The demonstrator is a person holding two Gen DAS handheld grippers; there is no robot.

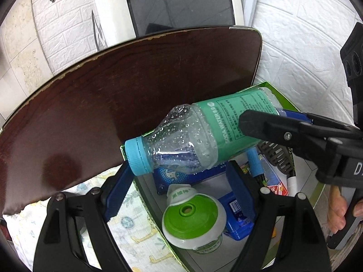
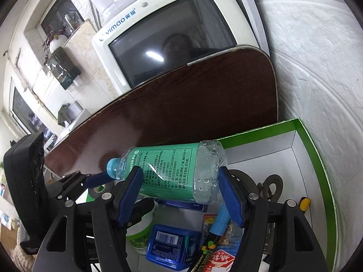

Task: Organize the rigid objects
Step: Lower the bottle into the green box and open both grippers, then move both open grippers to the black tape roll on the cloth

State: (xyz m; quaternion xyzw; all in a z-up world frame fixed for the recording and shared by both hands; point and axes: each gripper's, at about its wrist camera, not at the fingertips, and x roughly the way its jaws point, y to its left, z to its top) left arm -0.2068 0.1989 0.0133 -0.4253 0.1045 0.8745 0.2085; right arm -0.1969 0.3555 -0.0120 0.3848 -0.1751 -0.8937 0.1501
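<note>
While the right tongs (image 2: 179, 195) carry it, the bottle (image 2: 174, 172) lies on its side in the air above the box (image 2: 317, 158).
Bottle: clear plastic with a green label and a blue cap (image 1: 137, 156); droplets cling inside; the cap end points toward the table (image 1: 113, 90).
Right tongs: clamped on the bottle, blue pads (image 2: 231, 201) pressing the labelled body from both sides.
Left tongs (image 1: 179, 190): apart, nothing between the blue pads, poised below the bottle's cap end and over the box.
Box: green-rimmed, white inside, set just beside the dark wooden table.
Box contents: a white jar with a green lid (image 1: 192, 217), a blue case (image 2: 172, 247), a blue-capped marker (image 2: 217, 224), printed packets, a roll of tape.
Background: a white monitor (image 2: 170, 34) behind the table; white embossed wall at right.
Person: fingers (image 1: 338, 210) on the right handle.
</note>
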